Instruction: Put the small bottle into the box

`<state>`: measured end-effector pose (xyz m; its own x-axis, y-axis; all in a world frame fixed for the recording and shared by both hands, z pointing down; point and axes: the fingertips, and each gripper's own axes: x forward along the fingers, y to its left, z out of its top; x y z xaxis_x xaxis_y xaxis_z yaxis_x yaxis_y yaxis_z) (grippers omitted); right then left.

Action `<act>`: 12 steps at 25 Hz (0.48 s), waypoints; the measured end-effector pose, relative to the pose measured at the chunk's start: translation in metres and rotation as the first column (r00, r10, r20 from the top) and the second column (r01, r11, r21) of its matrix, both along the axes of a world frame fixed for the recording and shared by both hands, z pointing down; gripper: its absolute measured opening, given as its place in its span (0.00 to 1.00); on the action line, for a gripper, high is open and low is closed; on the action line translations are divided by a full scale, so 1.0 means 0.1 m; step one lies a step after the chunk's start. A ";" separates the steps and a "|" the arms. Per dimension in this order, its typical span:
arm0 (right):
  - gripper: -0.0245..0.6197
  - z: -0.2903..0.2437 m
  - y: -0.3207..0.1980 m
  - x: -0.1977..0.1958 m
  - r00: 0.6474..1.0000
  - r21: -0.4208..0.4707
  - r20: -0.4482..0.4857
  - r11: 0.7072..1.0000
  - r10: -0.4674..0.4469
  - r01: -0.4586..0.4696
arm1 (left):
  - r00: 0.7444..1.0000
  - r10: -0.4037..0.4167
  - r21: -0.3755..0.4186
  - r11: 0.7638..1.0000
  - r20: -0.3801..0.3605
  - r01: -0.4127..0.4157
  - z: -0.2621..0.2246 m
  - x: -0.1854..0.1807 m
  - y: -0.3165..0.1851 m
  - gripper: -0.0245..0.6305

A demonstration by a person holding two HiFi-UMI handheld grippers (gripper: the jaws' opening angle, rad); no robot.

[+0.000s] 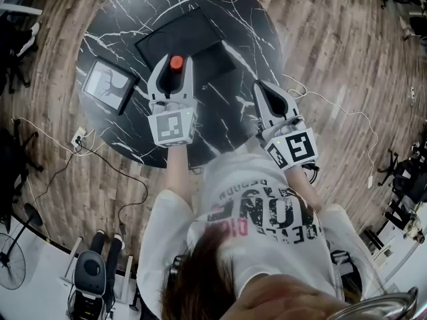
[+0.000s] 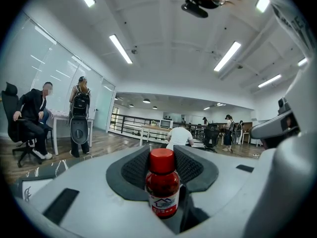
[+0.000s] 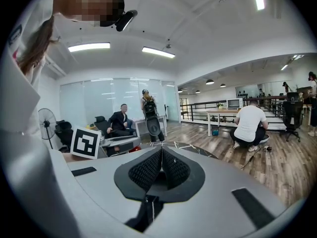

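Observation:
The small bottle (image 2: 162, 185), dark red with a red cap and a white label, sits pinched between the black pads of my left gripper (image 2: 162, 157). In the head view its red cap (image 1: 176, 63) shows between the fingertips of the left gripper (image 1: 175, 64), above the near side of the flat black box (image 1: 175, 33) on the round table. My right gripper (image 1: 261, 87) hovers over the table's right edge, to the right of the box. Its pads meet with nothing between them in the right gripper view (image 3: 161, 155).
The round black marble table (image 1: 120, 25) also carries a framed picture (image 1: 107, 84) at its left and a second dark flat panel (image 1: 217, 60) beside the box. Cables trail over the wooden floor (image 1: 333, 39). People sit and stand in the office behind.

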<state>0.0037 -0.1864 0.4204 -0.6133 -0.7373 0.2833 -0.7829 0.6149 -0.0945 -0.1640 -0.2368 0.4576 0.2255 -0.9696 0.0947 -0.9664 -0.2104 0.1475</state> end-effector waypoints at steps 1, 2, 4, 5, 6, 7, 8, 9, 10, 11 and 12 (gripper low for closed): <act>0.04 0.01 0.00 0.00 1.000 -0.002 0.000 1.000 0.001 -0.001 | 1.000 0.000 -0.006 1.000 0.000 0.000 0.02 0.00 0.00 0.26; 0.04 0.01 0.00 0.00 1.000 -0.004 -0.001 1.000 0.001 -0.001 | 1.000 0.001 -0.012 1.000 0.002 -0.001 0.05 0.01 0.00 0.26; 0.04 0.03 0.00 -0.01 1.000 -0.007 -0.003 1.000 0.002 -0.002 | 1.000 0.003 -0.022 1.000 0.005 -0.003 0.11 0.01 -0.01 0.26; 0.04 0.04 0.00 -0.01 1.000 -0.009 -0.005 1.000 0.002 -0.002 | 1.000 0.004 -0.025 1.000 0.005 -0.004 0.13 0.02 -0.01 0.26; 0.04 0.05 0.00 -0.01 1.000 -0.011 -0.008 1.000 0.004 -0.004 | 1.000 0.005 -0.030 1.000 0.005 -0.005 0.16 0.02 -0.01 0.26; 0.04 0.07 0.00 0.00 1.000 -0.014 -0.010 1.000 0.005 -0.005 | 1.000 0.007 -0.037 0.999 0.006 -0.006 0.20 0.03 0.00 0.26; 0.04 0.07 0.00 0.00 1.000 -0.015 -0.012 1.000 0.006 -0.006 | 1.000 0.008 -0.044 0.999 0.008 -0.008 0.23 0.03 0.00 0.26; 0.04 0.08 0.00 0.00 1.000 -0.016 -0.012 1.000 0.006 -0.006 | 1.000 0.009 -0.046 0.999 0.011 -0.008 0.25 0.03 0.00 0.26; 0.04 0.08 0.00 -0.01 1.000 -0.016 -0.012 1.000 0.005 -0.006 | 1.000 0.009 -0.045 0.999 0.014 -0.008 0.26 0.03 -0.01 0.26; 0.04 0.08 0.00 -0.01 1.000 -0.017 -0.012 1.000 0.005 -0.005 | 1.000 0.008 -0.044 0.999 0.015 -0.008 0.27 0.03 -0.01 0.26; 0.04 0.09 0.00 -0.01 1.000 -0.018 -0.013 1.000 0.004 -0.005 | 1.000 0.008 -0.044 0.999 0.016 -0.007 0.29 0.03 -0.01 0.26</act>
<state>0.0025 -0.1868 0.4290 -0.6062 -0.7348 0.3043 -0.7869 0.6095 -0.0959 -0.1614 -0.2380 0.4863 0.2307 -0.9628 0.1408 -0.9672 -0.2111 0.1410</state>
